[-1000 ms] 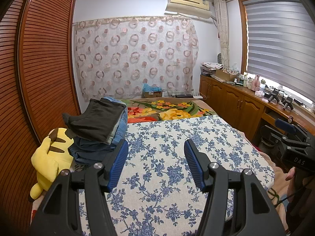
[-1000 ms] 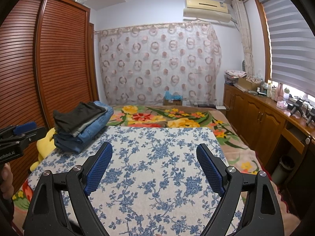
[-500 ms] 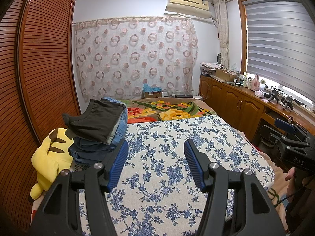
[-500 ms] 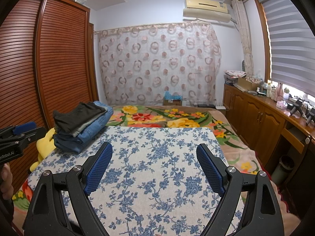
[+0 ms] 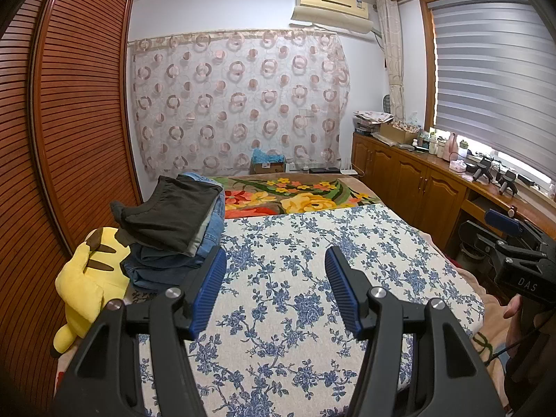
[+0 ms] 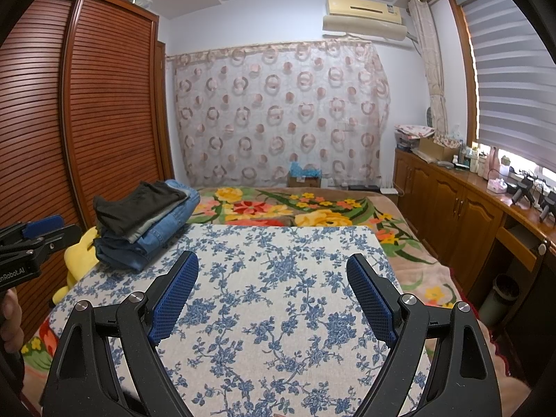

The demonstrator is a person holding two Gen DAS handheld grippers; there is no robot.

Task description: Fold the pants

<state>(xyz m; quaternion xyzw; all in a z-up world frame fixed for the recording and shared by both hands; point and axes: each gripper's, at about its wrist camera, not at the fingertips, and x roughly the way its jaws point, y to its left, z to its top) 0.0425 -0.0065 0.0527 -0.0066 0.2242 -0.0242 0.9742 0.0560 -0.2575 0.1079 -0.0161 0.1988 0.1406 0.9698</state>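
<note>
A stack of folded pants (image 5: 173, 229) lies at the far left of the bed, dark pants on top and blue jeans under them; it also shows in the right wrist view (image 6: 146, 222). My left gripper (image 5: 276, 278) is open and empty, held above the blue-flowered cloth (image 5: 312, 278), with the stack just left of its left finger. My right gripper (image 6: 272, 285) is open and empty above the same cloth (image 6: 278, 295). Each gripper shows at the edge of the other's view: the right one (image 5: 514, 243) and the left one (image 6: 31, 239).
A yellow plush toy (image 5: 87, 278) lies left of the stack against the slatted wardrobe (image 5: 62, 139). A bright flowered blanket (image 5: 295, 198) covers the far end of the bed. Wooden cabinets (image 5: 417, 187) with clutter run along the right under the window.
</note>
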